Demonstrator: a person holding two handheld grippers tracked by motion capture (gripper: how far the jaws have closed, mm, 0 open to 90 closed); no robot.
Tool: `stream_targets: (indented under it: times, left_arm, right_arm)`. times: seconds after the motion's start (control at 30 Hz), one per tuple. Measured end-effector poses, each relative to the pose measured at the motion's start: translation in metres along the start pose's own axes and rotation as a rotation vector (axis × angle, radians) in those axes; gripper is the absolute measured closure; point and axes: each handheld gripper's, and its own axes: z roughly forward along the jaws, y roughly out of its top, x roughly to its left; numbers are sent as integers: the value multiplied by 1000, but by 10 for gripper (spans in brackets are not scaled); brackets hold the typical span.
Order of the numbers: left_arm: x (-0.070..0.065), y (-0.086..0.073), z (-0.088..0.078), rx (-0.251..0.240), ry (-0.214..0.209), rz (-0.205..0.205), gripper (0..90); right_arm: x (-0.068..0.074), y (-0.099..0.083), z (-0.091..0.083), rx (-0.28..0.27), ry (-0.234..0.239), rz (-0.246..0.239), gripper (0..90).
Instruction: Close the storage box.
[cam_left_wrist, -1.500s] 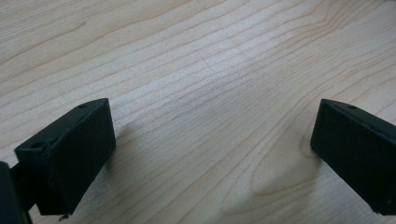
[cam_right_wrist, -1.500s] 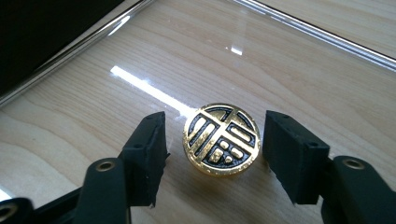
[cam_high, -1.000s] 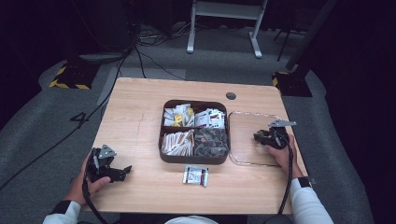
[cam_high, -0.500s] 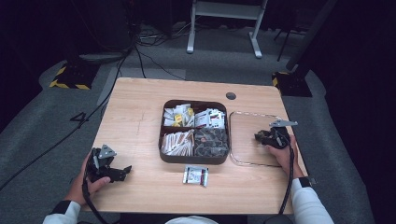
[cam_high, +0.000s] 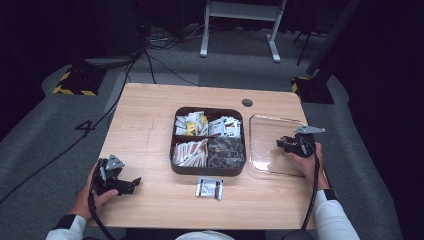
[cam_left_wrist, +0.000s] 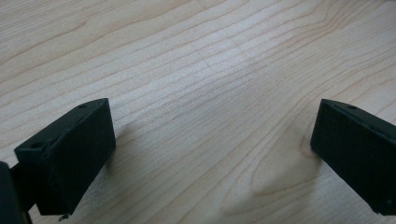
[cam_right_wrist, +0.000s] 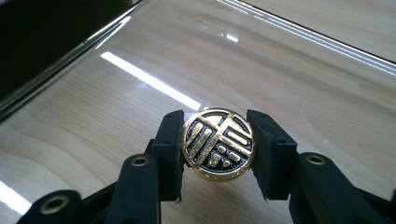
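In the right gripper view my right gripper (cam_right_wrist: 218, 144) is shut on a round black-and-gold knob (cam_right_wrist: 218, 144), pads pressing its two sides. The knob belongs to a clear glass lid (cam_right_wrist: 140, 93) lying flat on the table. From the high view the right gripper (cam_high: 290, 145) sits over the lid (cam_high: 267, 145) just right of the dark divided tray (cam_high: 208, 141). My left gripper (cam_high: 122, 184) rests at the table's front left, jaws wide open over bare wood (cam_left_wrist: 210, 130) with nothing between them.
The tray holds several packets in its compartments. A single white packet (cam_high: 209, 188) lies on the table in front of the tray. A small round grommet (cam_high: 247, 103) sits near the table's far edge. A metal stand and cables are on the floor beyond.
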Motion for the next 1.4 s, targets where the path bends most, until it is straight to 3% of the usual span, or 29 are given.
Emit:
stream_targets:
  times: [0.33,0.73,1.4]
  left_arm:
    - [0,0,0,0,3,-2,2]
    - [-1,0,0,2,7,-4,2]
    - [-1,0,0,1,8,-6,2]
  right_arm:
    - [1,13,-18,-38,-9,-26,594]
    - [13,39,-38,-90,6,-68,594]
    - [41,81,-38,-109,33,-142,594]
